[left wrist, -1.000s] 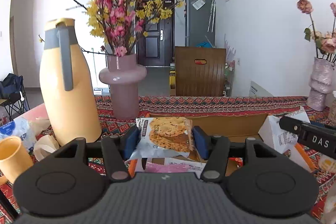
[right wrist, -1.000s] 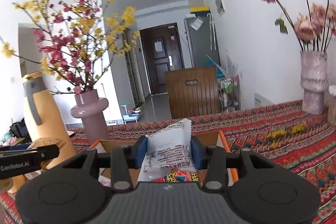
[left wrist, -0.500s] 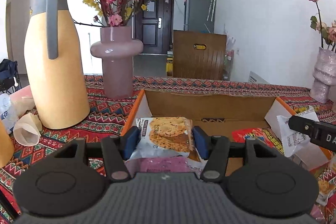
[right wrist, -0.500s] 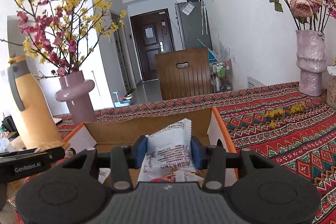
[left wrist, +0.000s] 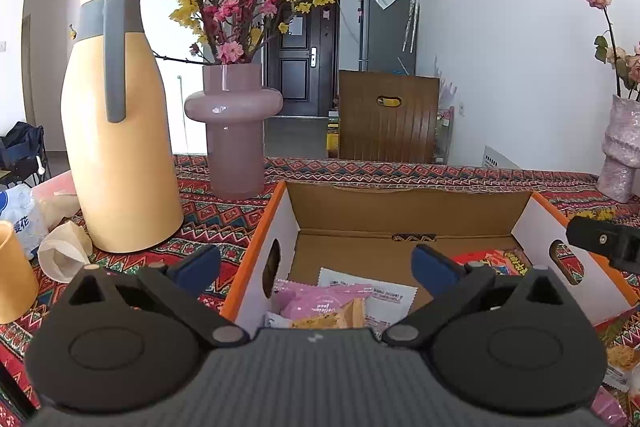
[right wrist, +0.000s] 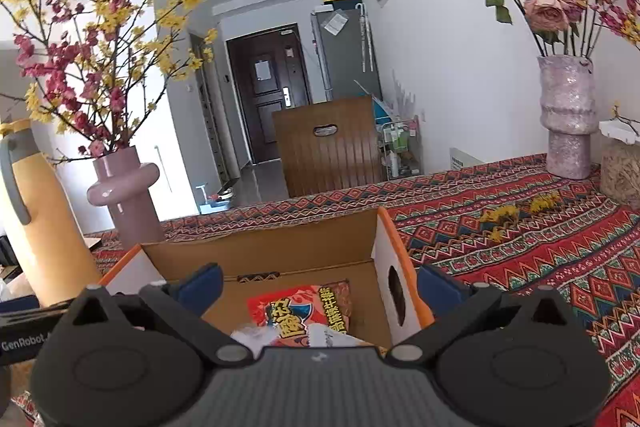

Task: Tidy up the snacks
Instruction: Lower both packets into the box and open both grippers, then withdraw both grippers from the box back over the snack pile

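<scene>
An open cardboard box (left wrist: 260, 259) with an orange rim stands on the patterned cloth. My left gripper (left wrist: 316, 263) hovers over its left end, jaws opening wide with nothing between the pads. Below it in the box lie a pink packet (left wrist: 320, 301), a cookie packet (left wrist: 328, 322) and a white packet (left wrist: 384, 297). My right gripper (right wrist: 320, 285) hangs over the box's right end (right wrist: 394, 267), jaws also opening and empty. A red snack packet (right wrist: 300, 309) and a white packet (right wrist: 256, 333) lie beneath it. Each gripper shows at the edge of the other's view.
A tall yellow jug (left wrist: 120, 131) and a pink vase (left wrist: 234, 131) of blossom branches stand left of the box. A yellow cup (left wrist: 12, 275) and paper cones are nearer left. A textured vase (right wrist: 566, 119) of roses stands far right. More packets (left wrist: 620, 359) lie right of the box.
Both grippers sank slightly over the box and went from shut to wide open. The cookie packet left the left jaws and the white packet left the right jaws; both now lie in the box.
</scene>
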`<action>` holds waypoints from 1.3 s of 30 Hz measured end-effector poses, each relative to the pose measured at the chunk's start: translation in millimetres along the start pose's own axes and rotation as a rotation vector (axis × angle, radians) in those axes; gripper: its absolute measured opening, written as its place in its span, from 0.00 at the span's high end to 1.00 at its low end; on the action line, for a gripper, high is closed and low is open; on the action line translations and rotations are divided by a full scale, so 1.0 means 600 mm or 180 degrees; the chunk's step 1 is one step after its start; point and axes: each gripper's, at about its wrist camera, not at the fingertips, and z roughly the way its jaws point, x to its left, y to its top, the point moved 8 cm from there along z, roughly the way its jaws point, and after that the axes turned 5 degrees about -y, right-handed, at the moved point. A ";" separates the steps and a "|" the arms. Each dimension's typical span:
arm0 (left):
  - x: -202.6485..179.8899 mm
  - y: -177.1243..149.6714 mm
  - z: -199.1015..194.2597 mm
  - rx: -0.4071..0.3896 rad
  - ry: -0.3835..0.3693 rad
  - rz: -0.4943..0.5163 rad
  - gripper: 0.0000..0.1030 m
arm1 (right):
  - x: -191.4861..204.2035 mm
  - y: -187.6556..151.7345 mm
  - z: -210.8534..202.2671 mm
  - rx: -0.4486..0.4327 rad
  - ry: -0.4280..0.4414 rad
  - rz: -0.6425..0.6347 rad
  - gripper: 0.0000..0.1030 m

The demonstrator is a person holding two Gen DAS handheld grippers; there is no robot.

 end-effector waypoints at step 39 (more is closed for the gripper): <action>0.027 -0.004 -0.190 -0.0115 -0.0244 0.0033 0.00 | -0.011 0.025 -0.170 -0.0385 0.0070 -0.0171 0.00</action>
